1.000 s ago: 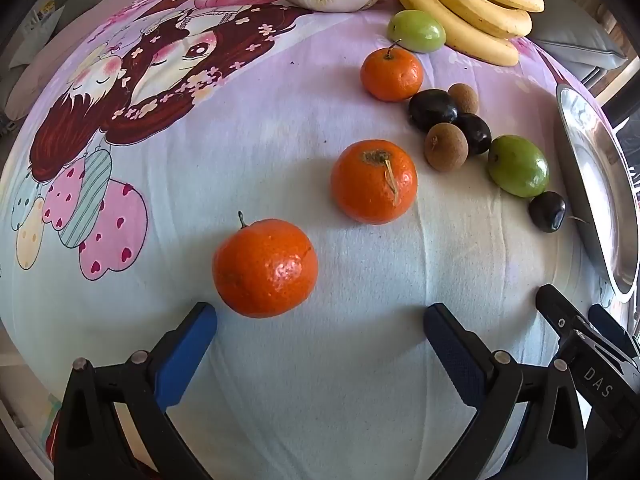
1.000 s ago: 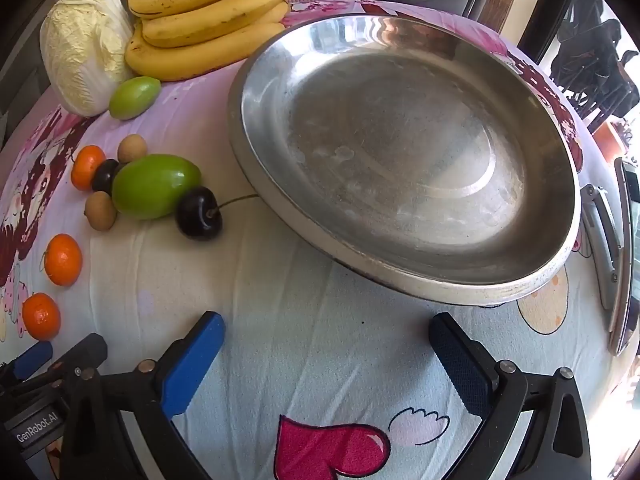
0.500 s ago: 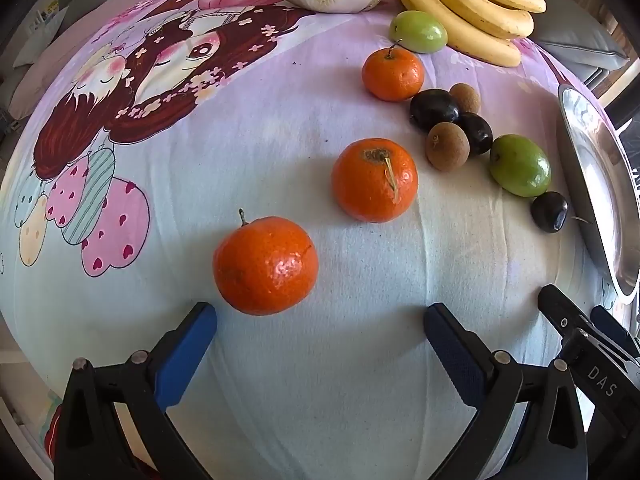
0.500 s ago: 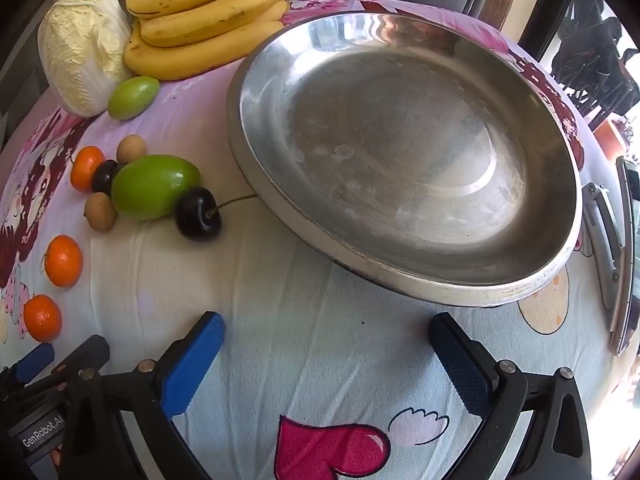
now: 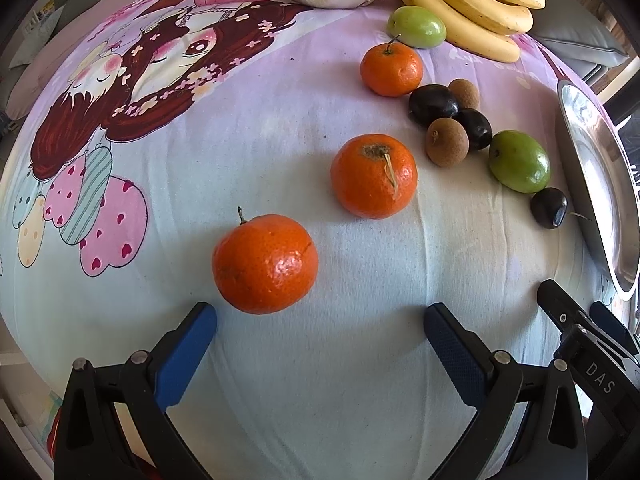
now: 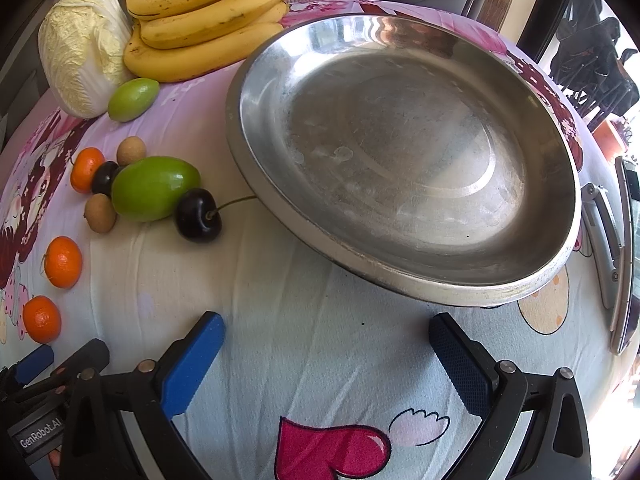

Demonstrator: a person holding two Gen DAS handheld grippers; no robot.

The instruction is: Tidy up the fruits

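Observation:
My left gripper (image 5: 320,316) is open and empty, just short of the nearest mandarin (image 5: 265,264). A second mandarin (image 5: 374,176) and a third (image 5: 391,70) lie farther off. Dark plums (image 5: 433,105), brown longans (image 5: 447,142), green fruits (image 5: 519,161) and a cherry (image 5: 549,208) lie to the right, near the steel plate (image 5: 592,184). My right gripper (image 6: 326,330) is open and empty, in front of the empty steel plate (image 6: 400,280). The cherry (image 6: 198,215) and green fruit (image 6: 154,188) lie left of the plate.
A bunch of bananas (image 6: 200,36) and a cabbage (image 6: 80,48) sit at the back of the cartoon-print cloth (image 5: 320,380). A phone-like object (image 6: 624,256) lies right of the plate. The right gripper's tip (image 5: 576,328) shows in the left wrist view.
The left gripper has crept slightly; the fruit has shifted a little in its view. The right gripper view is almost the same. Nothing was grasped or released.

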